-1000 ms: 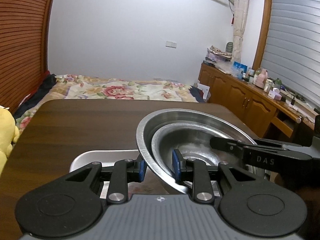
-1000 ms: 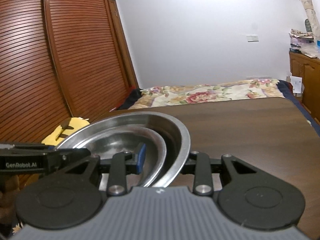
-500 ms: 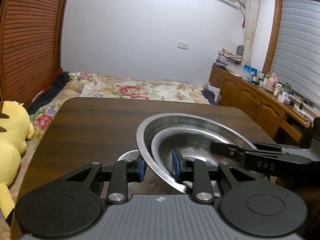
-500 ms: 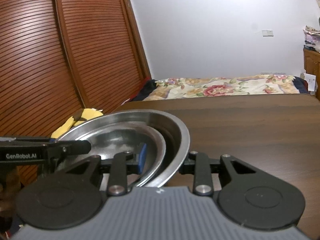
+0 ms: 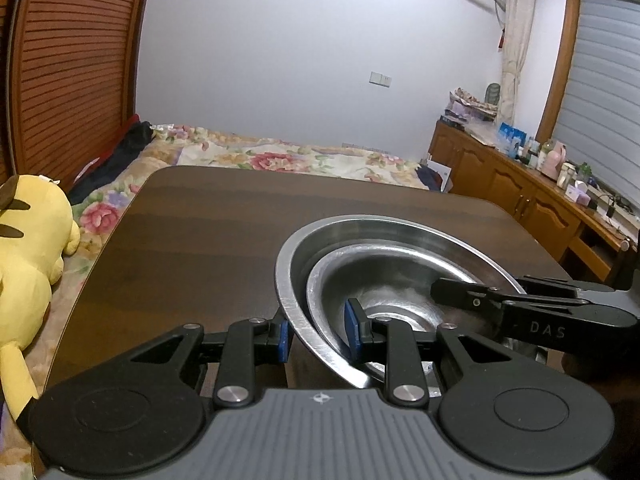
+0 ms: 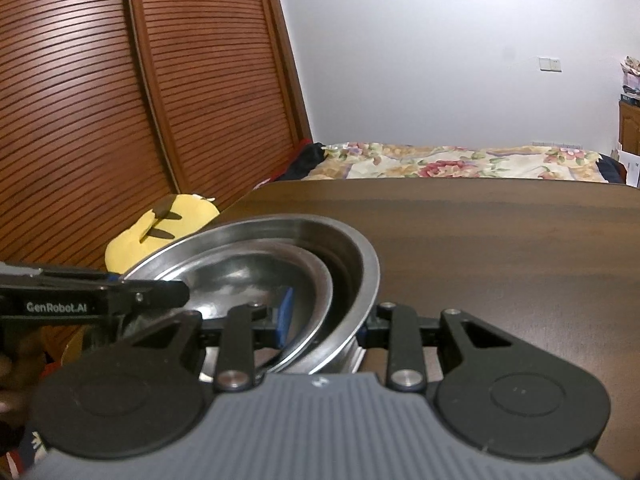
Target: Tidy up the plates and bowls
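Dark wood table [image 5: 224, 232] bare ahead; yellow plush toy [image 5: 28, 240] off its left edge, bed [image 5: 280, 156] behind. Left gripper [image 5: 316, 334] and right gripper [image 6: 326, 322] each pinch opposite rims of the nested steel bowls [image 5: 384, 268], held between them above the table.

**Open tabletop ahead, bowls and grippers crowd the near edge**

The dark wooden table [image 5: 224, 232] lies bare from its middle to the far edge and out to the left. Near the front, the large steel bowl [image 5: 320, 240] with a smaller bowl [image 5: 384, 276] nested inside fills the space. The right gripper [image 5: 456, 292] reaches in over the bowls from the right. A yellow plush toy [image 5: 28, 248] lies beside the table's left edge.
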`<state>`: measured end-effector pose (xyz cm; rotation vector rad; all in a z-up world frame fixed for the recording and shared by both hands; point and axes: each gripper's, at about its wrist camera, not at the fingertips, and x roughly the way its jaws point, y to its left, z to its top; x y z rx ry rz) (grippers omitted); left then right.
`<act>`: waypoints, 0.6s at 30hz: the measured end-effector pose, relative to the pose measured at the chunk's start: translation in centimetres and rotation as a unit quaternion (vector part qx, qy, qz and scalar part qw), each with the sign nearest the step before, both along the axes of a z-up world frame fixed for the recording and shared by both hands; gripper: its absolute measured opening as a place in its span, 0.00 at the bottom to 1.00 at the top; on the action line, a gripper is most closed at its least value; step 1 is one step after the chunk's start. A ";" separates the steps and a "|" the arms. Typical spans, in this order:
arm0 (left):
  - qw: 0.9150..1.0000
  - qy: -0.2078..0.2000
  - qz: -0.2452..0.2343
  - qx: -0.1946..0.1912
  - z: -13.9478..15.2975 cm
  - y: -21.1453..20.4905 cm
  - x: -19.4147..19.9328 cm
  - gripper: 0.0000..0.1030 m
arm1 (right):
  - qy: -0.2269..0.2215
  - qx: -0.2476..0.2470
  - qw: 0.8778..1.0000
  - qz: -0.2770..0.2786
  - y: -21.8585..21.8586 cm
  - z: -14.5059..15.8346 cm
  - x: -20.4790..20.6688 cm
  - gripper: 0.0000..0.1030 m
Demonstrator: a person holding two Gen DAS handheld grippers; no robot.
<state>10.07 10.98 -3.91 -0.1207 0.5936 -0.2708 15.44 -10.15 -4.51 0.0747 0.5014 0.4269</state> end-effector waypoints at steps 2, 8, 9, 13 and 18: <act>1.000 0.002 0.000 0.000 -0.1 0.0 0.0 0.28 | 0.002 -0.001 1.000 0.000 0.1 -0.2 0.2 0.32; 1.000 0.003 -0.001 0.006 -0.3 0.0 0.2 0.28 | 0.002 -0.002 1.000 0.002 0.1 -0.3 0.4 0.32; 1.000 0.003 0.000 0.006 -0.3 -0.1 0.2 0.28 | 0.002 -0.002 1.000 0.003 0.1 -0.3 0.4 0.32; 1.000 0.003 0.004 0.009 -0.5 -0.1 0.2 0.28 | -0.001 -0.006 1.000 0.008 0.3 -0.4 0.2 0.32; 1.000 -0.001 0.009 0.013 -0.6 -0.3 0.1 0.27 | -0.002 -0.011 1.000 0.012 0.4 -0.4 0.3 0.33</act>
